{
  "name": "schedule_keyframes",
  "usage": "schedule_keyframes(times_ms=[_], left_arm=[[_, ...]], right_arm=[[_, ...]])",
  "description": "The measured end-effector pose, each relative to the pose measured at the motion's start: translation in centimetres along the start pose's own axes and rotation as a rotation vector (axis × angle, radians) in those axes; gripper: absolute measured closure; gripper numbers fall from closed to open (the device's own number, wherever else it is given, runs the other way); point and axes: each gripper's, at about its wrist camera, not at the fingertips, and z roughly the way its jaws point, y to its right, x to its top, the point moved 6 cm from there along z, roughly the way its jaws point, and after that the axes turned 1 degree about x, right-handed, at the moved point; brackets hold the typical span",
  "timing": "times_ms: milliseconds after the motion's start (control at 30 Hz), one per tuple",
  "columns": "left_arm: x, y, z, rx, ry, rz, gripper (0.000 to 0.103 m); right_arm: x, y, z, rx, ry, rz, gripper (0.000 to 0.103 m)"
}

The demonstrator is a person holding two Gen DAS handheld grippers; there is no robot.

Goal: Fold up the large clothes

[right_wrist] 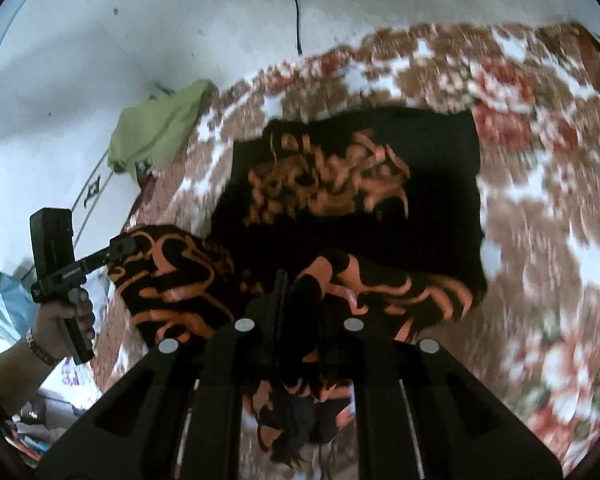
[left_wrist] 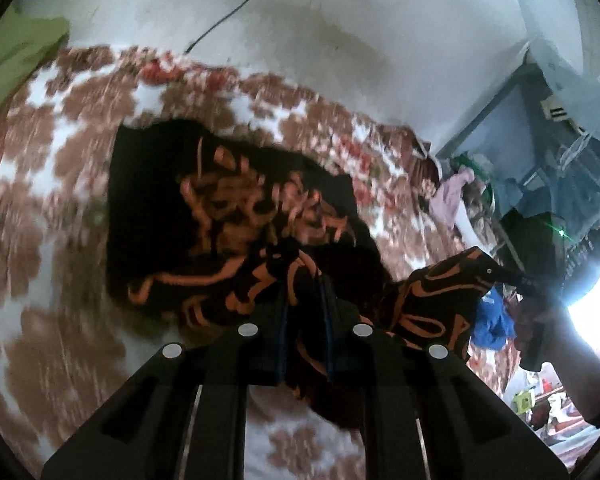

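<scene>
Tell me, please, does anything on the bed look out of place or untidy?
Nothing looks damaged or spilled. The black and orange garment lies partly on the floral blanket, its near edge pinched by both claws, left and right. Only a crumpled green cloth at the bed's far corner seems untidy.

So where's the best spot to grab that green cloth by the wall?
Judging by its pose, take the green cloth at its loose lower corner, coming from the bed side. It lies crumpled against the wall, so only that side looks open.
</scene>
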Motion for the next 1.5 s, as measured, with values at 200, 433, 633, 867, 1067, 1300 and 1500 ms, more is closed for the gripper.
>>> schedule_keyframes(times_ms=[200, 433, 633, 867, 1067, 1300, 1500], left_arm=[[7.3, -1.3, 3.1, -0.018, 0.045, -0.018, 0.091], [15.7, -5.4, 11.2, 0.022, -0.002, -0.071, 0.091], [20.0, -10.2, 17.5, 0.105, -0.055, -0.130, 0.091], [24.7, -17.1, 19.6, 0.199, 0.004, -0.214, 0.094], [23.9, -22.2, 24.1, 0.251, -0.091, -0.243, 0.097], [22.3, -24.4, 27.1, 0.276, -0.153, -0.177, 0.097], [22.7, -25.1, 23.7, 0.292, -0.095, -0.199, 0.034]], right_arm=[[7.9, 1.0, 3.2, 0.007, 0.048, -0.011, 0.091], [17.1, 5.6, 10.1, -0.054, 0.076, 0.013, 0.091], [21.3, 11.2, 16.4, -0.109, 0.034, 0.038, 0.091], [25.2, 17.6, 20.3, -0.181, 0.035, 0.088, 0.091], [25.0, 22.9, 24.6, -0.274, -0.042, 0.099, 0.092], [21.4, 26.9, 29.0, -0.289, -0.124, 0.133, 0.091], [22.5, 24.8, 25.4, -0.305, -0.013, 0.109, 0.007]])
